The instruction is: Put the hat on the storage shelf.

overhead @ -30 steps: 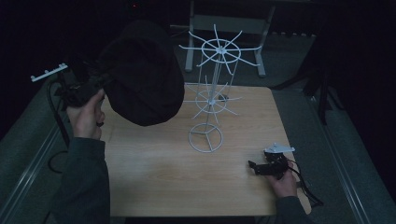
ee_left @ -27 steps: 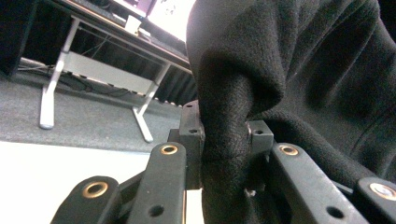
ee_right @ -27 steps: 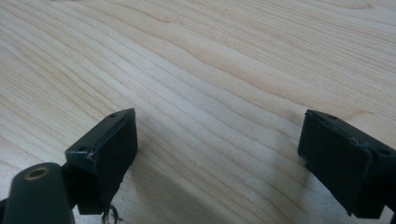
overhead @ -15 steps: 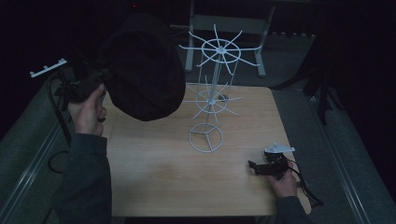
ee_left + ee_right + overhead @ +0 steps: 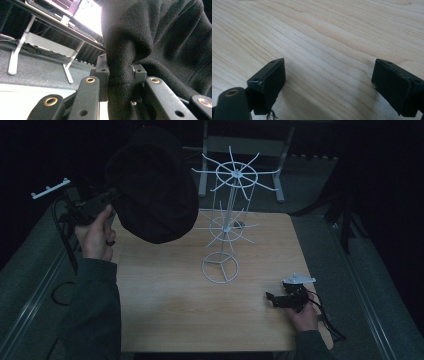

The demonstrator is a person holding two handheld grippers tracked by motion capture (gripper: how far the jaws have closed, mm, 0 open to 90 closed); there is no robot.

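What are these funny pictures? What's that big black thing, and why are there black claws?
A person sits at a wooden table and holds a grabbing tool in each hand. The big picture is taken from a camera up high, looking down. The other two come from little cameras riding on the tools, so you see each tool's black jaws up close. The left gripper has its jaws pinched on the edge of a black hat and holds it up in the air. The right gripper rests low over the table with its jaws wide apart, holding nothing. On the table stands a white wire rack with spokes like a wheel, a good place to hang hats.
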